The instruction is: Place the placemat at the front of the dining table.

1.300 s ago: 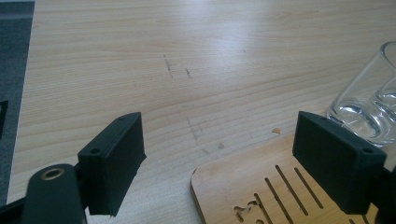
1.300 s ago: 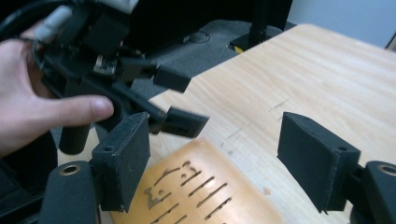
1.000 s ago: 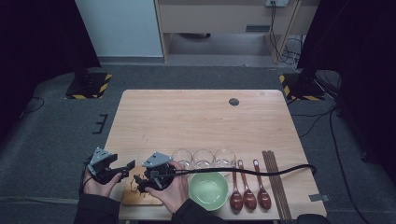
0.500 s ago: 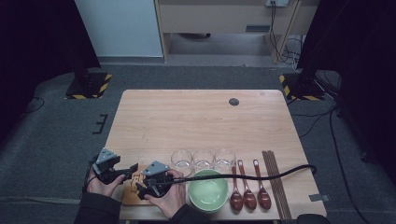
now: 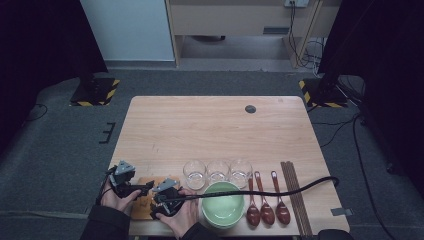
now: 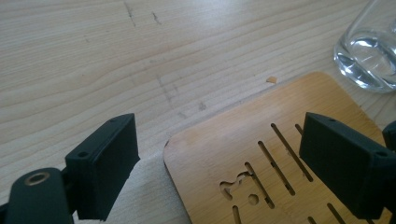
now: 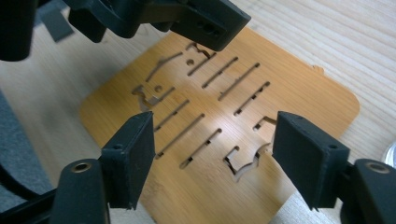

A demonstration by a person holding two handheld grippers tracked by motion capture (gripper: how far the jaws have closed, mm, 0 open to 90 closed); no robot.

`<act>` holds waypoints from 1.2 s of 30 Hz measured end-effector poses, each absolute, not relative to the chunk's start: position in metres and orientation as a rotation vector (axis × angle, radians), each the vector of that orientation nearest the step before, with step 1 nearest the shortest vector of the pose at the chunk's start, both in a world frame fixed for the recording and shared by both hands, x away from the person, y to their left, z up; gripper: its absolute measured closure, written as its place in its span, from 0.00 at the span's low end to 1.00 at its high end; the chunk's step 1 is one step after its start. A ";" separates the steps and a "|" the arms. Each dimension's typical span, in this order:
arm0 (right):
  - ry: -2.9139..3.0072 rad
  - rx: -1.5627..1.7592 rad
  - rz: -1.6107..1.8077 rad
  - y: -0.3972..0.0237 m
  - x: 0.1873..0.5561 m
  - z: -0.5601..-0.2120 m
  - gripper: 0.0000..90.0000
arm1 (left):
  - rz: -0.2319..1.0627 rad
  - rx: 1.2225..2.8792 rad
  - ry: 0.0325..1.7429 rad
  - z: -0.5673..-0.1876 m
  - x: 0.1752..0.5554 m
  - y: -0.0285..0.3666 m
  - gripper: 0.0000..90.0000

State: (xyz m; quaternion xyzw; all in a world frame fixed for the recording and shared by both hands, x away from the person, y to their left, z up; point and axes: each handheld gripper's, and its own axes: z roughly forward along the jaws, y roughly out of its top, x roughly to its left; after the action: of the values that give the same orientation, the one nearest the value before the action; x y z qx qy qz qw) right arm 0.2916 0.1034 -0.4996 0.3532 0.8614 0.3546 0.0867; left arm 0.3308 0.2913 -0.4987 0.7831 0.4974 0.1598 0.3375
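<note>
Here, both grippers sit low over a flat wooden mat (image 5: 145,202) at the near left corner of the desk (image 5: 215,130). The mat is thin bamboo with rounded corners and rows of narrow slots cut through it — some of the cut-outs have wavy, curly shapes. No words, brand or label can be read on the mat or on anything else.

The left gripper (image 6: 219,170) is released. Its jaws have just been opening, and they stand wide apart, one over the bare desk and one over the mat. A corner of the mat lies between them, but the pads are not pressing on it.

The right gripper (image 7: 212,149) is released too. Its jaws have just been closing a little, yet they are set wide over the middle of the mat — nothing is pinched. In the right gripper view the left gripper shows at the top, just above the mat's far edge.

Just to the right of the mat stands a clear glass (image 6: 371,53). In the high view a green bowl (image 5: 222,205) sits beside the right hand (image 5: 182,217).
</note>
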 end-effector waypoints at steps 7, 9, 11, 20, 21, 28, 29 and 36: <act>2.498 1.128 1.053 0.096 0.293 -0.507 0.31 | 0.400 2.070 1.282 -0.502 0.334 0.283 0.12; 2.490 1.134 1.051 0.097 0.292 -0.509 0.29 | 0.400 2.075 1.280 -0.503 0.334 0.282 0.12; 2.491 1.140 1.044 0.097 0.292 -0.510 0.28 | 0.397 2.083 1.284 -0.503 0.335 0.281 0.11; 2.460 1.145 1.016 0.099 0.293 -0.515 0.24 | 0.379 2.117 1.299 -0.508 0.337 0.278 0.10; 2.456 1.139 1.013 0.099 0.293 -0.515 0.23 | 0.376 2.123 1.303 -0.509 0.337 0.278 0.10; 2.422 1.127 1.007 0.100 0.291 -0.518 0.21 | 0.372 2.150 1.314 -0.512 0.338 0.277 0.08; 2.417 1.119 1.004 0.100 0.291 -0.519 0.20 | 0.368 2.153 1.317 -0.512 0.338 0.276 0.08; 2.390 1.114 1.011 0.101 0.290 -0.522 0.18 | 0.368 2.149 1.317 -0.513 0.339 0.275 0.08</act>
State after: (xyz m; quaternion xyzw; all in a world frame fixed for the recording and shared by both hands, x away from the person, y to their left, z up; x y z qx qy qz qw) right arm 0.2900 0.1008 -0.5218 0.3895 0.8357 0.3534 0.1582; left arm 0.3395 0.2751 -0.5129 0.8066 0.4945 0.1383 0.2927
